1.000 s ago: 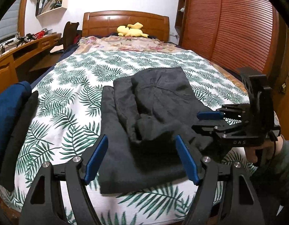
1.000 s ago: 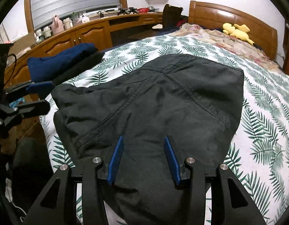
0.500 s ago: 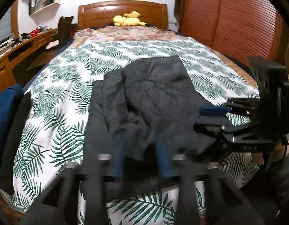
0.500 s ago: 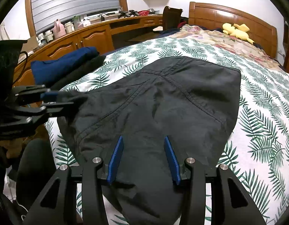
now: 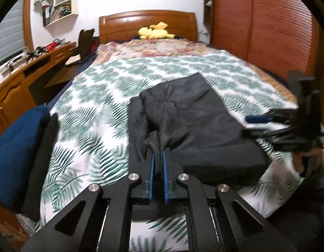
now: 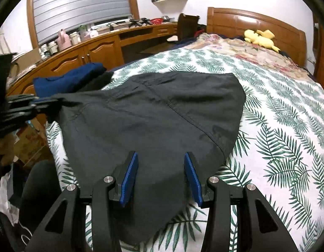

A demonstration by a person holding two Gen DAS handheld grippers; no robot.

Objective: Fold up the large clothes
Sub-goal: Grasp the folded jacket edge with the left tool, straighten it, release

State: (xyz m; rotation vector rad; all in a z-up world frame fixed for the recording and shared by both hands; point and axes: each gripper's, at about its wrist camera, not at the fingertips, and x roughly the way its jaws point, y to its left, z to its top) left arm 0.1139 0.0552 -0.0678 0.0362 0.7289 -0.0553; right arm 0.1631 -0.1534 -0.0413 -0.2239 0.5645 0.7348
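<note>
A dark grey garment (image 5: 189, 121) lies partly folded on the leaf-print bed (image 5: 94, 113). My left gripper (image 5: 158, 157) is shut on a bunched corner of the garment near the bed's front edge. It also shows at the left of the right wrist view (image 6: 57, 103), pinching that corner. My right gripper (image 6: 161, 168) is open, its blue pads astride the garment's (image 6: 153, 117) near edge, nothing pinched. It shows at the right of the left wrist view (image 5: 258, 124).
A folded blue garment over a black one (image 5: 21, 149) sits at the bed's left edge. A yellow plush toy (image 5: 154, 33) lies by the headboard. A wooden desk (image 6: 103, 46) runs along the left wall. A wooden wardrobe (image 5: 267, 31) stands to the right.
My left gripper went from wide open to shut on the garment's corner and has lifted it slightly. My right gripper stayed open over the garment's near edge.
</note>
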